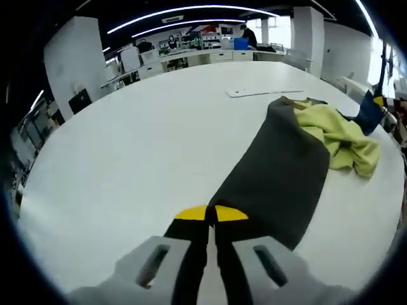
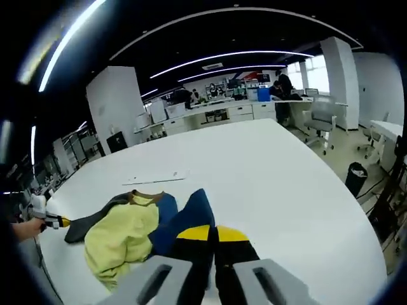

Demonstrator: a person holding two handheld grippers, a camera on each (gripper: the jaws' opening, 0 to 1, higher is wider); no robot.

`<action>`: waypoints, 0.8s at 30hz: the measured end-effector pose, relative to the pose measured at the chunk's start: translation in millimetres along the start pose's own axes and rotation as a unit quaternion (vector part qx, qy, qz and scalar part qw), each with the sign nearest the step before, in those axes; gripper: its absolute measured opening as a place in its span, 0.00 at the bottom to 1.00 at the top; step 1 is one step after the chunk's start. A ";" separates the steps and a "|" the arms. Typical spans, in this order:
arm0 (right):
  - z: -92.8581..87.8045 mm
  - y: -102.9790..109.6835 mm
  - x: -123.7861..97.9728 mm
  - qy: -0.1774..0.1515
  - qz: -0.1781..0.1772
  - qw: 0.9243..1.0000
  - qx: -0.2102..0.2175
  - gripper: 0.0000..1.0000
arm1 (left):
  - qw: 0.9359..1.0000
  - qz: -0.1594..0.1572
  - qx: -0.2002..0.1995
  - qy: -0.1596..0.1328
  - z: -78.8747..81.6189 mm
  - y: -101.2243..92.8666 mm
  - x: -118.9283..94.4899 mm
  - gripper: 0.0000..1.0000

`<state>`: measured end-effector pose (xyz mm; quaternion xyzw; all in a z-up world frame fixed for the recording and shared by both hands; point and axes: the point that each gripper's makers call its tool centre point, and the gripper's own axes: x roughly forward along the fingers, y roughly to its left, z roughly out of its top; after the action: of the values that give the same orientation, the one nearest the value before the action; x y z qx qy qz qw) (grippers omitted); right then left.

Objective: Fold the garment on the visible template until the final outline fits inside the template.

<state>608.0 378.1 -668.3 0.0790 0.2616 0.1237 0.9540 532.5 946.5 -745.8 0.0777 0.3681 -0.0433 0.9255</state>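
Jaws of the left gripper (image 1: 211, 215) are pressed together on a dark grey corner of the garment (image 1: 280, 171), which stretches away across the white table (image 1: 140, 146) toward its far right edge. The left gripper view shows the long grey panel with the yellow-green part bunched beyond it. The right gripper (image 2: 213, 234) pinches the blue part of the same garment near the table's near edge; its view shows yellow, blue and grey parts heaped together, and the other gripper at the far left. One thin white sheet (image 2: 156, 177), possibly the template, lies flat beyond the garment. Most of the table is open.
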 end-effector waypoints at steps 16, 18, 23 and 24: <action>-23.1 -64.2 1.1 0.024 -0.081 0.996 0.017 0.00 | 0.998 0.035 0.044 0.025 5.2 32.7 21.8 0.00; -28.3 -67.4 1.8 0.029 -0.085 0.996 0.008 0.00 | 0.998 0.039 0.045 0.031 3.7 34.7 23.5 0.00; -47.2 -78.9 4.5 0.048 -0.102 0.994 0.002 0.00 | 0.997 0.054 0.045 0.037 2.8 45.5 26.3 0.00; -48.8 -79.9 4.9 0.050 -0.102 0.993 -0.001 0.00 | 0.997 0.056 0.039 0.037 3.1 48.6 27.1 0.00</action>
<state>602.3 307.1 -729.3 0.0449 0.3157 0.0292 0.9473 560.9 993.2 -756.8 0.1358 0.3956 -0.0031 0.9083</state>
